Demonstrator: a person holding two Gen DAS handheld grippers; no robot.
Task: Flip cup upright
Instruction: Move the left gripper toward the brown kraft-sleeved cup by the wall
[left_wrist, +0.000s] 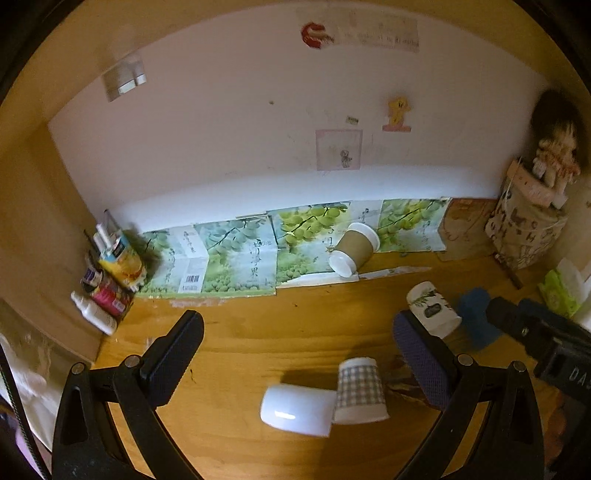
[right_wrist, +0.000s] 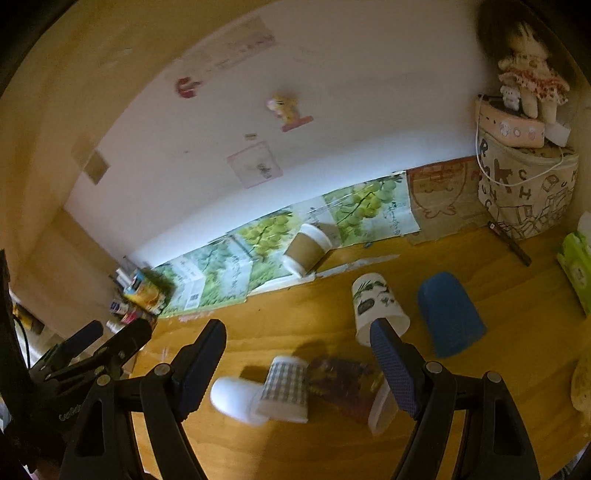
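Left wrist view: the left gripper (left_wrist: 299, 354) hangs over a wooden desk (left_wrist: 258, 332) with its jaws spread wide and nothing between them. Below and between the fingers lie a white cup (left_wrist: 297, 409) on its side and, touching it on the right, a checked paper cup (left_wrist: 359, 391) standing mouth down. Farther off to the right, a leaf-printed paper cup (left_wrist: 434, 308) sits inverted beside a blue cup (left_wrist: 476, 317), also inverted. A brown-sleeved coffee cup (left_wrist: 354, 249) lies tipped against the grape-printed cardboard (left_wrist: 236, 254) at the far wall. The right gripper's body intrudes at the right edge.

Right wrist view: the right gripper (right_wrist: 299, 354) is likewise spread and empty, hovering above the same white cup (right_wrist: 236, 398) and checked paper cup (right_wrist: 286, 387). Just right of them lies a clear cup (right_wrist: 354, 391) on its side, with dark reddish colouring showing in it. The leaf-printed paper cup (right_wrist: 376, 306) and blue cup (right_wrist: 448, 317) stand behind the right finger. The left gripper (right_wrist: 110, 334) shows at the near left, also apart.

Which cup is the target cannot be told; the nearest cluster looks likeliest. The risk lies in the crowding: closing on one cup may shove its touching neighbour, send the lying cups rolling, or crush thin paper walls under too firm a pinch.
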